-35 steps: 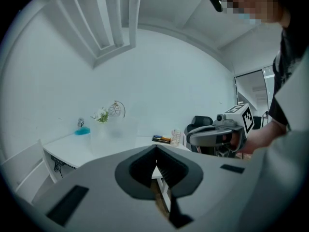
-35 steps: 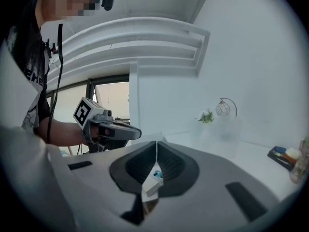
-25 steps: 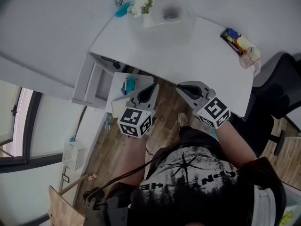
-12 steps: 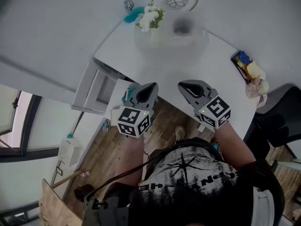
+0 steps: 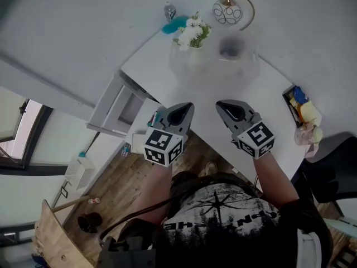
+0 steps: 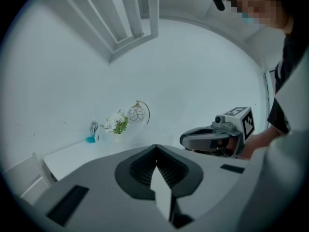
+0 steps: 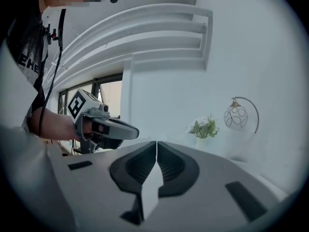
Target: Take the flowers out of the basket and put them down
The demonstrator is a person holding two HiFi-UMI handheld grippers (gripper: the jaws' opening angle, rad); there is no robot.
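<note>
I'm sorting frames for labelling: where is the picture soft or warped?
Head view: flowers fairly sharp, but the pale container beside them is a featureless smear. Left gripper view and right gripper view: strong fisheye bending, dark rounded corners, flowers small and soft.

We have carried our left gripper (image 5: 187, 108) and right gripper (image 5: 223, 106) forward together: from over the floor (image 5: 120, 191), short of the worktop (image 5: 270, 108), to its near edge.
</note>
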